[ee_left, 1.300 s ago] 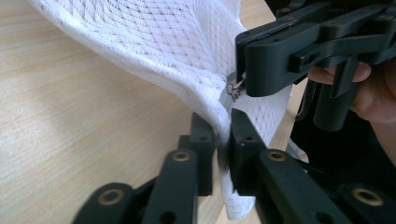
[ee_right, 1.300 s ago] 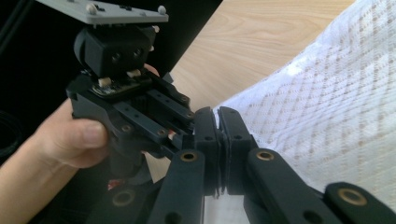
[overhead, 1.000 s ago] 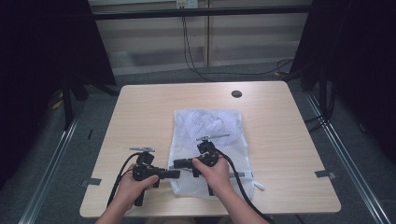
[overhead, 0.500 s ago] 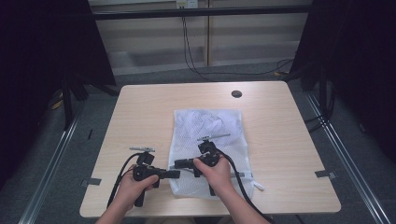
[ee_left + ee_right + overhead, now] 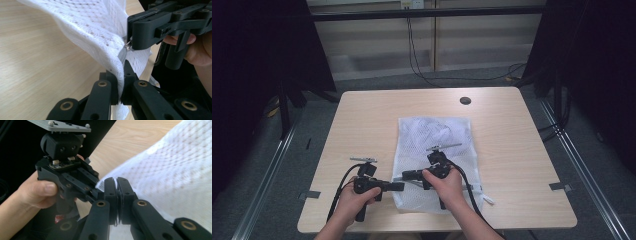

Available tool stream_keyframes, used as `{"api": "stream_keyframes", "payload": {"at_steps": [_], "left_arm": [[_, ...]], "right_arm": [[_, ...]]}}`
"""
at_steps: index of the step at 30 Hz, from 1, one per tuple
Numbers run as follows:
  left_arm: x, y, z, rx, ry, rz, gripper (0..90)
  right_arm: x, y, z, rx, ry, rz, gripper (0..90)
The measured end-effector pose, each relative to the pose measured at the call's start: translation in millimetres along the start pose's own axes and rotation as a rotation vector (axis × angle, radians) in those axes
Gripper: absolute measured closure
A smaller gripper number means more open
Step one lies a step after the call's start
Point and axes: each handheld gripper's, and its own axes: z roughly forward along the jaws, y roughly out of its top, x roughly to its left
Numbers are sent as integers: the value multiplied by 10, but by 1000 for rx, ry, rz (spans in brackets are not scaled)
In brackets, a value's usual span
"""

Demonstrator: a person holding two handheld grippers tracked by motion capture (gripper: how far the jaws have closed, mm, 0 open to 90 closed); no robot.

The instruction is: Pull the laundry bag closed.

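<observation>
The left gripper has just closed its jaws on the white mesh laundry bag's near-left edge on the light wooden table, while the right gripper pinches the grey zipper.

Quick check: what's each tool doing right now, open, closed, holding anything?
Left tool: closed on the white mesh bag, at its zipper edge.
Right tool: closed, pinching the bag's zipper pull.
</observation>
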Motion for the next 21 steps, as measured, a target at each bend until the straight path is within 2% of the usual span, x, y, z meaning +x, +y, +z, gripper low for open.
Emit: {"api": "stream_keyframes", "payload": {"at_steps": [3,7,18,20,21], "left_arm": [[-5,4,0,-8,-12,0,880],[-8,4,4,-4,-6,-2,880],[-5,6,-12,-8,-8,-6,880],[-14,6,-7,-7,-19,-11,880],[-10,6,1,-3,-16,3,880]], "right_arm": [[-21,7,-50,-6,6,13,874],[-31,-1,-67,-4,-1,0,874],[-62,-14,-141,-4,-18,0,874],[-64,-17,-166,-5,-11,8,874],[-64,-20,-173,-7,-11,1,873]]}}
